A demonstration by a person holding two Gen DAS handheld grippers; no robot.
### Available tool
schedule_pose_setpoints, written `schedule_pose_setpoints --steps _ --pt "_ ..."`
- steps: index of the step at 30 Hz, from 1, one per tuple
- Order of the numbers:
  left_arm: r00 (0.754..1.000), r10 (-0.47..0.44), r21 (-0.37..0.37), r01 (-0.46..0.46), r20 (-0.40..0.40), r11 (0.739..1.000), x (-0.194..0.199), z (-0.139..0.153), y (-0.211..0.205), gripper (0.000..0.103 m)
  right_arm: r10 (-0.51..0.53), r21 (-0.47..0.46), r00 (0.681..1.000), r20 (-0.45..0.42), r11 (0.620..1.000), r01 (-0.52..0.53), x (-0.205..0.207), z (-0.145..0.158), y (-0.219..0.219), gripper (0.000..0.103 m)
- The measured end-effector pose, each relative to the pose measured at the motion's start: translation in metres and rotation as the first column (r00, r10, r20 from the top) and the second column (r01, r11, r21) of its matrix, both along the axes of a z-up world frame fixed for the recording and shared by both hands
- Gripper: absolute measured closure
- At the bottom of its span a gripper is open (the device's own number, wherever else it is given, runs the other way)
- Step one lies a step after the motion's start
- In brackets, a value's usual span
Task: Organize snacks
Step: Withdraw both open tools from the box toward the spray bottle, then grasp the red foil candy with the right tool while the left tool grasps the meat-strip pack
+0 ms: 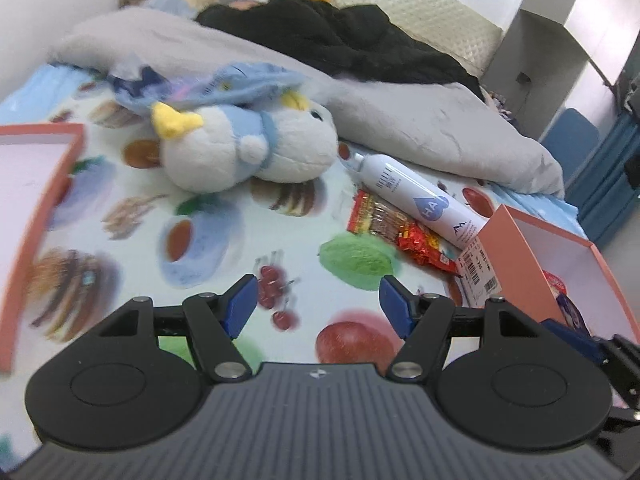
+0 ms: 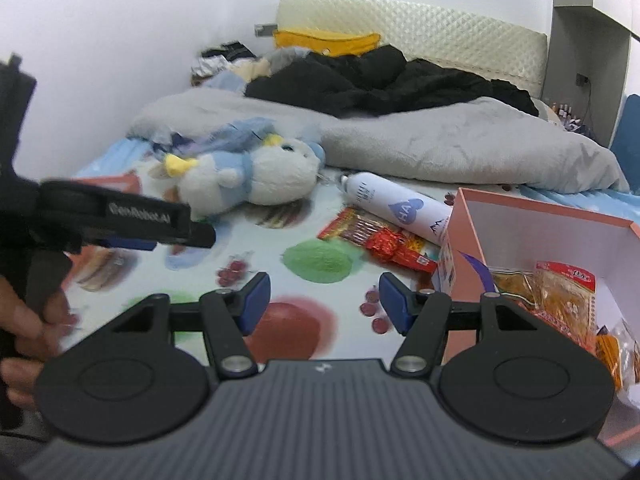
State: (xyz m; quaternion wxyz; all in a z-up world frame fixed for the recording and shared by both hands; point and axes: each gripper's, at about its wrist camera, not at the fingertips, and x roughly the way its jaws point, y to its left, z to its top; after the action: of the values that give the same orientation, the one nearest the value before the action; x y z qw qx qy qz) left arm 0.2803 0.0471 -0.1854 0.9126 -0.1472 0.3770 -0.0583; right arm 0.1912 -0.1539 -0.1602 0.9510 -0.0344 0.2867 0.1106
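two hand-held grippers hover over a bed covered with a fruit-and-dessert print sheet point(image 1: 224, 208). the left gripper point(image 1: 316, 304) has its blue-padded jaws spread apart with nothing between them, only the sheet below. the right gripper point(image 2: 322, 300) is likewise released and empty. ahead of both, a red snack packet point(image 1: 400, 228) lies flat on the sheet, touching a white spray bottle point(image 1: 420, 200) lying on its side just behind it. to the right stands an open pink box point(image 2: 548, 216) – inside it, more snack bags point(image 2: 560, 296) in clear and orange wrappers. a second pink box point(image 1: 36, 184) sits at the far left. a blue-and-white plush toy point(image 1: 248, 148) rests further back, near a grey blanket point(image 1: 420, 120) and dark clothes point(image 1: 360, 44).
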Motion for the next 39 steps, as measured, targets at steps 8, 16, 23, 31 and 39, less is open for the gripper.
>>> schedule_pose_setpoints --steps 8,16,23,31,39 --pt "0.993 -0.111 -0.030 0.110 -0.038 0.993 0.085 -0.042 -0.010 0.031 -0.056 -0.050 0.998 -0.023 0.997 0.055 0.062 -0.039 0.003 0.041" --pt "0.971 -0.229 -0.083 0.223 -0.067 0.971 0.167 -0.079 -0.023 0.036 -0.151 -0.101 0.988 -0.021 0.984 0.148 0.131 -0.075 0.008 0.041" --pt "0.948 -0.314 -0.068 0.311 -0.041 0.948 0.202 -0.085 -0.042 0.038 -0.192 -0.131 0.981 -0.026 0.974 0.187 0.167 -0.093 0.009 0.040" --pt "0.938 -0.346 -0.029 0.345 -0.022 0.938 0.213 -0.086 -0.050 0.037 -0.168 -0.075 0.982 -0.087 0.984 0.162 0.188 -0.105 0.009 0.057" --pt "0.908 -0.417 0.010 0.418 -0.030 0.908 0.212 -0.081 -0.060 0.031 -0.060 -0.038 0.989 -0.138 0.998 0.055 0.171 -0.100 0.017 0.059"
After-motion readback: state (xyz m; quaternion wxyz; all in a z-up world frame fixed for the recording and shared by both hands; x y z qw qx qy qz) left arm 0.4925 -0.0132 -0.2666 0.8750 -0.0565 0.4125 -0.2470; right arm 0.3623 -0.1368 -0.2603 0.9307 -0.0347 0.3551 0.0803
